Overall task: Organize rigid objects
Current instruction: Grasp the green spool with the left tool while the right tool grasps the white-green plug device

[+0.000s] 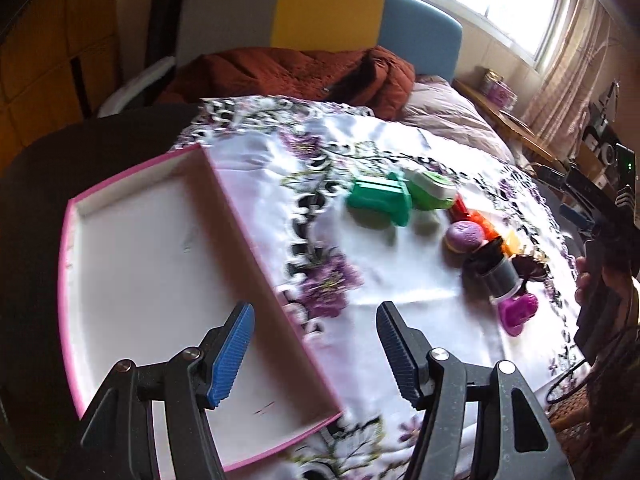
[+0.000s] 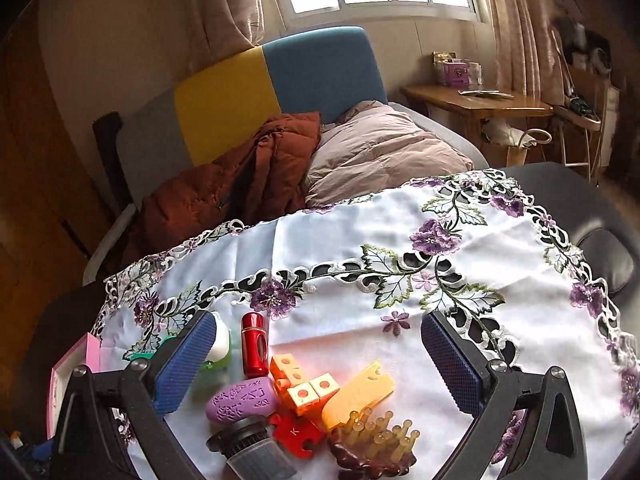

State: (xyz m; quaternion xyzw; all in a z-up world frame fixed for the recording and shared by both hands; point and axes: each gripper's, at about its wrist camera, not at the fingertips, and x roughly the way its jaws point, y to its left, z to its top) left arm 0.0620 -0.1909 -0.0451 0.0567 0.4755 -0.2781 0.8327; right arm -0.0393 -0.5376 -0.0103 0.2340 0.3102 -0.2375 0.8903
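- While both hang over the embroidered floral cloth [image 2: 360,240], the left gripper [image 1: 316,354] and right gripper [image 2: 316,364], ribbed pads, gape empty.
- Shallow pink-rimmed rectangular tray [image 1: 64,280] lies left; glossy red cylinder [image 2: 255,348] stands among plastic toys.

The right gripper [image 2: 318,358] hangs with jaws wide apart and empty above a heap of small things on the embroidered tablecloth [image 2: 400,216]: a red cylinder [image 2: 255,348], orange blocks [image 2: 306,386], a purple patterned piece [image 2: 242,400], a red puzzle piece [image 2: 296,434]
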